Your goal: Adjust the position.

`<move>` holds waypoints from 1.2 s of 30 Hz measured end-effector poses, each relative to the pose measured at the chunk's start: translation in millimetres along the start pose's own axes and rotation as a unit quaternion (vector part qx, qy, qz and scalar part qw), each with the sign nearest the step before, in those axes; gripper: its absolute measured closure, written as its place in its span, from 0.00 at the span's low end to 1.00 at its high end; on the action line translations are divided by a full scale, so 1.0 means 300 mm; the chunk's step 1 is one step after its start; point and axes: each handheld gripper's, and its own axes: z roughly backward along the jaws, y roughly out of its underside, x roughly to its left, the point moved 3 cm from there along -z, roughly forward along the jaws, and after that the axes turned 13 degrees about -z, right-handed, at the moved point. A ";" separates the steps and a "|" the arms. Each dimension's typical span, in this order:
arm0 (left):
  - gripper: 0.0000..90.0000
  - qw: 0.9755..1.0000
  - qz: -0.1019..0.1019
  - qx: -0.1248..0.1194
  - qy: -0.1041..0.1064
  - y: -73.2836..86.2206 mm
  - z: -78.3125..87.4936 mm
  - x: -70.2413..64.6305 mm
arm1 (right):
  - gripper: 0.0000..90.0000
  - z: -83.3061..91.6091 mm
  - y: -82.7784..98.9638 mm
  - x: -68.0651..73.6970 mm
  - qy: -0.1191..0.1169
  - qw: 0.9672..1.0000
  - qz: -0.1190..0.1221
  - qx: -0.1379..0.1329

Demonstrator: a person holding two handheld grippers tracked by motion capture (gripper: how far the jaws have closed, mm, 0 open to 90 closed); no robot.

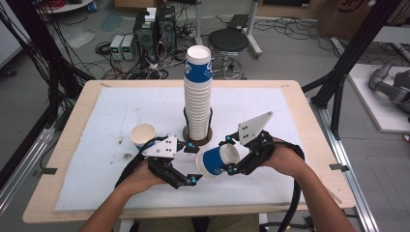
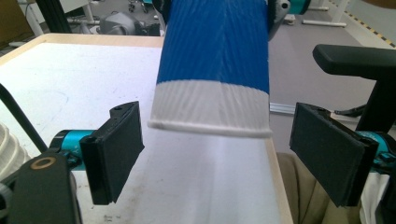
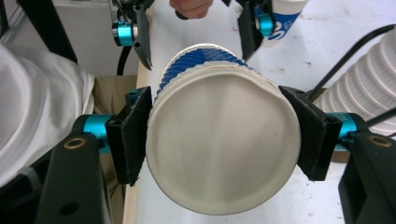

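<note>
Two loose paper cups sit apart from the tall stack of cups (image 1: 198, 92) in the high view: a single cup (image 1: 143, 134) stands upright on the white mat (image 1: 111, 111) just beyond the left gripper (image 1: 193, 164), and a blue cup (image 1: 218, 160) lies level in the right gripper (image 1: 231, 153), well short of the stack's holder (image 1: 198, 137). From the left gripper view, the blue cup (image 2: 215, 65) hangs bottom-first between the spread pads (image 2: 119, 149), which stand clear of it on both sides, so the left gripper appears to have let go. From the right gripper view, the pads (image 3: 133, 135) pinch the blue cup (image 3: 222, 144) across its rim, its open mouth facing the camera, with the stack (image 3: 364, 88) at the right edge. My judgement: the cup is handed across to the right gripper, and what is left is to carry it off and set it down or stack it; the standing cup also waits.
</note>
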 end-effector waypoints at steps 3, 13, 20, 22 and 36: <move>0.19 1.000 0.003 -0.016 -0.008 0.001 0.008 0.002 | 0.34 0.006 0.014 -0.006 0.002 1.000 -0.008 -0.017; 0.19 0.996 0.018 -0.073 -0.039 -0.001 0.034 0.010 | 0.34 0.006 0.071 -0.016 0.005 0.996 -0.035 -0.077; 0.18 0.994 0.025 -0.095 -0.045 0.007 0.032 0.007 | 0.34 0.002 0.107 -0.020 -0.006 0.990 -0.062 -0.127; 0.18 0.994 0.026 -0.098 -0.044 0.009 0.028 0.004 | 0.34 -0.003 0.119 -0.019 -0.008 0.989 -0.068 -0.134; 0.17 0.990 0.024 -0.127 -0.051 0.004 -0.007 0.006 | 0.34 -0.021 0.164 -0.018 -0.033 0.976 -0.097 -0.195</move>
